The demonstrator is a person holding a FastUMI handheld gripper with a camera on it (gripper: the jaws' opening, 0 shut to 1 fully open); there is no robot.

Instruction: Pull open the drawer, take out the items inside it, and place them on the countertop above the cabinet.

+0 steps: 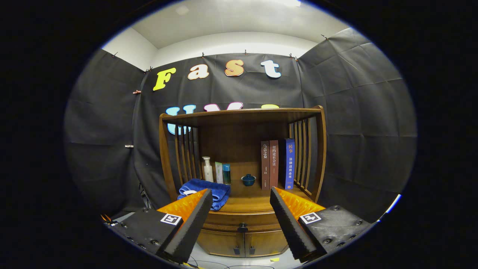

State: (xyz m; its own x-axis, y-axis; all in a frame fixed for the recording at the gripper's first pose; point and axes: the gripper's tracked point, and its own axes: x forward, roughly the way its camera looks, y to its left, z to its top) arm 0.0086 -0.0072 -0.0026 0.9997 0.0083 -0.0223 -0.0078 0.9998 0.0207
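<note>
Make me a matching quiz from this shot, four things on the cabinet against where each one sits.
Things:
1. blue towel
2. small teal cup
3. books
4. drawer knob

Places:
A. upright by the right-hand slats
B. below the countertop edge, between the open fingers of the hand-held gripper
C. folded at the countertop's left front
D. mid-countertop, between bottles and books

Pairs: 1-C, 2-D, 3-A, 4-B

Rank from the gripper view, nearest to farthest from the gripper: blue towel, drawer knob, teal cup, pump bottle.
Gripper open, fingers holding nothing.
1. Drawer knob: on the closed drawer front, between the fingers.
2. Blue towel: folded at the countertop's front, behind the left finger.
3. Teal cup: mid-counter, beyond the fingers.
4. Pump bottle: at the back wall, behind the towel.
</note>
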